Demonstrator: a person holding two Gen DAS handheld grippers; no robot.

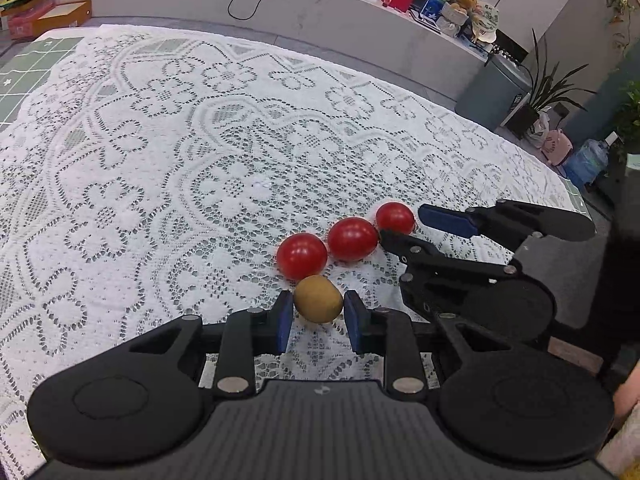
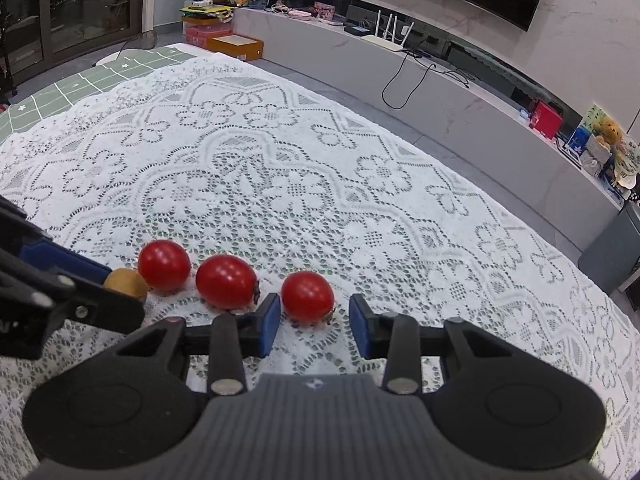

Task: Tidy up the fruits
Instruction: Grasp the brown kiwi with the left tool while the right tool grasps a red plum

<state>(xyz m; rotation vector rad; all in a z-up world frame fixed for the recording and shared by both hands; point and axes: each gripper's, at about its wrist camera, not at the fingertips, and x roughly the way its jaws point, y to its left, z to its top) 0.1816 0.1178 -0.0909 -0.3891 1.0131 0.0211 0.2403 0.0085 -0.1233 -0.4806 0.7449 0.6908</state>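
**A:** What is the biggest thing under the fingers?

**B:** A white lace tablecloth [image 1: 168, 152], openwork with flower and scallop patterns, spreading ahead of both grippers; green checked fabric shows past its far left edge.

**A:** And the grippers?

**B:** Both are matte black plastic with flat blue pads. The left gripper [image 1: 318, 309] has its pads against both sides of a brown fruit [image 1: 318, 299], clamped on it at the fingertips. The right gripper [image 2: 314, 312] has its fingers spread apart, and the nearest red tomato [image 2: 307, 295] sits in the gap just ahead of the tips, closer to the left pad, touching neither as far as I can tell.

**A:** The fruit themselves?

**B:** Three glossy, smooth red tomatoes, slightly egg-shaped. The middle tomato [image 2: 226, 281] lies just outside the right gripper's left finger, its long axis roughly across the fingers. The far tomato [image 2: 164, 265] is farther left, rounder, its axis hard to call. They form a loose row, close but with small gaps in the right wrist view.

**A:** Smallest?

**B:** The brown fruit: matte, dull-skinned, oval. Its long axis runs across the left gripper's fingers, pad to pad. It sits just before the far tomato, seemingly touching it.
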